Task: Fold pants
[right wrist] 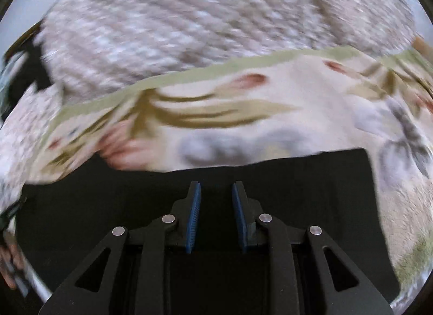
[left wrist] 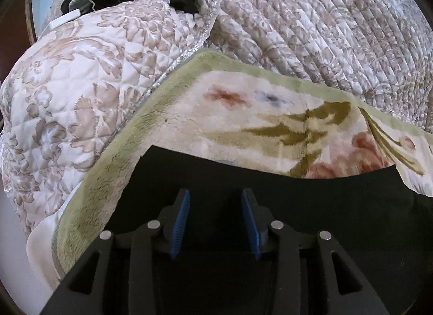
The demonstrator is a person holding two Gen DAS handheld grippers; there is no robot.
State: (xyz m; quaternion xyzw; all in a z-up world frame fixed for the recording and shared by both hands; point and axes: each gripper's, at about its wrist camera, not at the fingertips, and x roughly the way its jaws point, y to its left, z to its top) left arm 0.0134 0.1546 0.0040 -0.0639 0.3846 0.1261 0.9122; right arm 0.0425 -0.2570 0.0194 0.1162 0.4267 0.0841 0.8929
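left gripper [left wrist: 215,193]: black linkage arms, blue ribbed pads, four silver pivot pins
right gripper [right wrist: 216,186]: same black frame, blue ribbed pads, silver pins, triangular cut-outs

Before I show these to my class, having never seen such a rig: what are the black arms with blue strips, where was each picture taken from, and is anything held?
They are hand-held tongs, one per hand, each with a camera looking along its fingers. One picture shows the left tongs, the other the right tongs; the right view is blurred. Black pants lie on a floral blanket over a quilted bedspread. Both tongs stand open above the pants, gripping nothing.
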